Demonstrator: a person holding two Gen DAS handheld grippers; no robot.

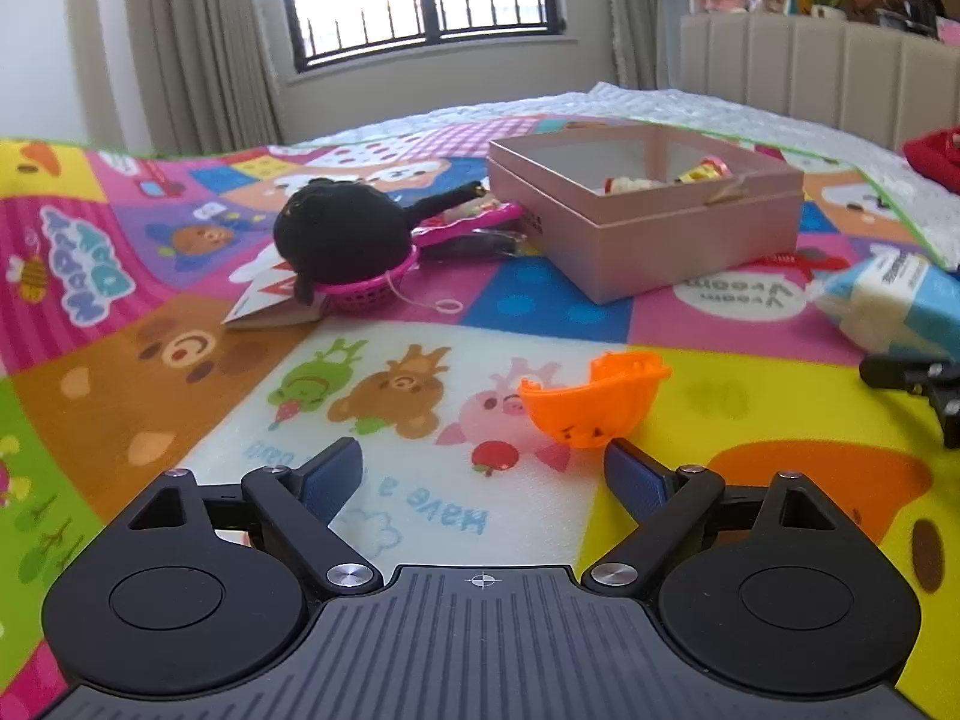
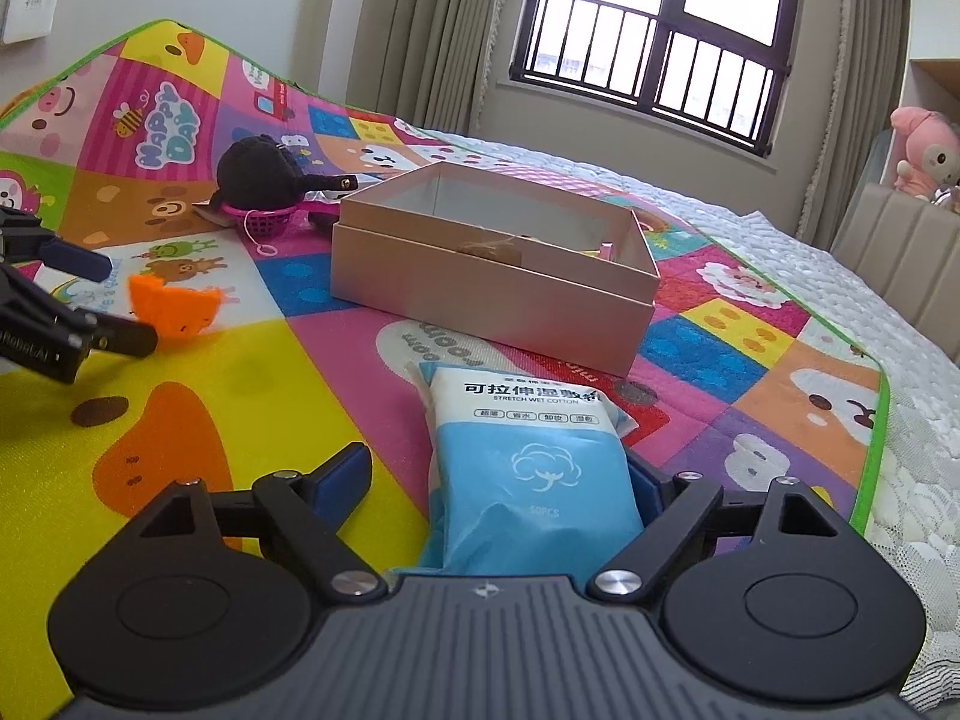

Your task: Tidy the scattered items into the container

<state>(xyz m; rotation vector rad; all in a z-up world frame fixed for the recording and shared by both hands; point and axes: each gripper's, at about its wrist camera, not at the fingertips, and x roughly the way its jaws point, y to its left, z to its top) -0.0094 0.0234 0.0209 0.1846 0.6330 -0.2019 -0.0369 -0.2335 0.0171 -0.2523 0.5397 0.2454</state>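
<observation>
With both tongs spread wide, the left tongs (image 1: 483, 471) sit off-centre to the orange toy (image 1: 591, 399), just past the R pad, so closing may shove it away, while the right tongs (image 2: 501, 483) straddle the wipes pack (image 2: 531, 468) ungripped, near the pink box (image 2: 480, 294) on the bed mat (image 2: 252, 384).

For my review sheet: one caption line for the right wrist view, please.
Right tongs open around a blue wet-cotton pack on the play mat, pink box ahead.
</observation>
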